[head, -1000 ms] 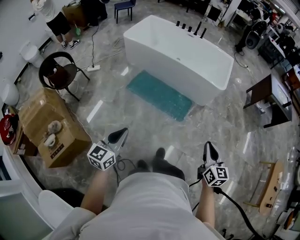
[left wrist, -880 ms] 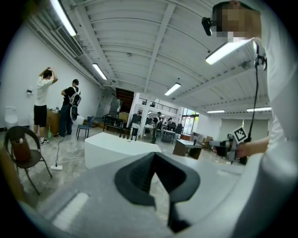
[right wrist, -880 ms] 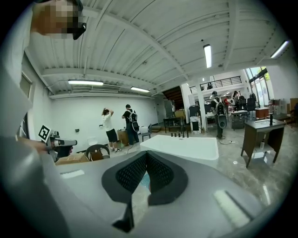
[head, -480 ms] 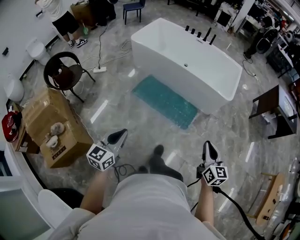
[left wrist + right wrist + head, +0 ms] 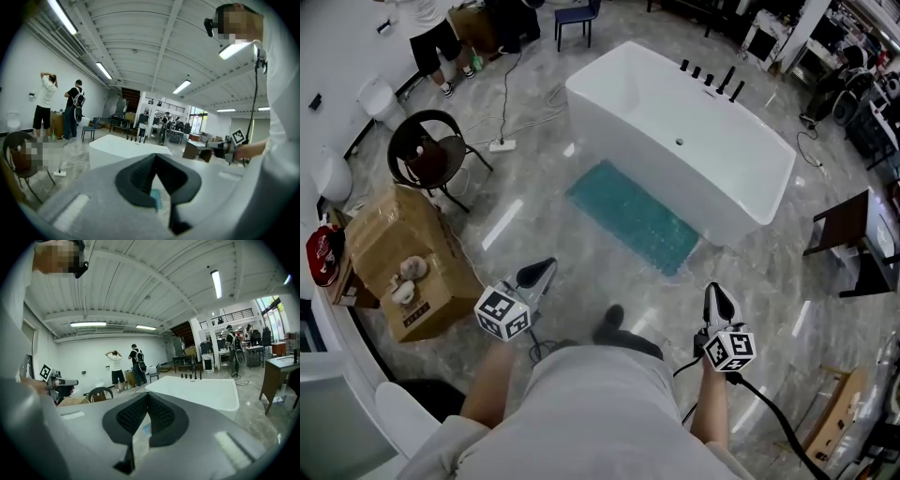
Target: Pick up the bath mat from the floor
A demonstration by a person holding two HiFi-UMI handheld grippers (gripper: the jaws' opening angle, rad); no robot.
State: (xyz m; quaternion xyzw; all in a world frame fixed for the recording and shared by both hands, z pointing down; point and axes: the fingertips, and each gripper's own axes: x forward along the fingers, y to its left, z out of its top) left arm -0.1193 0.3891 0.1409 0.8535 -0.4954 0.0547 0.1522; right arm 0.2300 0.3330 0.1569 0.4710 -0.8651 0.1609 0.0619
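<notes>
Bath mat (image 5: 633, 217): teal, bumpy, rectangular; it lay flat on the glossy marbled floor (image 5: 534, 192), beside the smooth white bathtub (image 5: 694, 150). Your left gripper (image 5: 542, 267) and right gripper (image 5: 717, 292): ribbed jaws pressed together, empty, well short of it.

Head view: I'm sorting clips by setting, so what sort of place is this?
Probably a big workshop or lab hall with a mock bathroom set up: a freestanding bathtub and bath mat lie out in the open near a cardboard box, under a bare industrial ceiling.
</notes>
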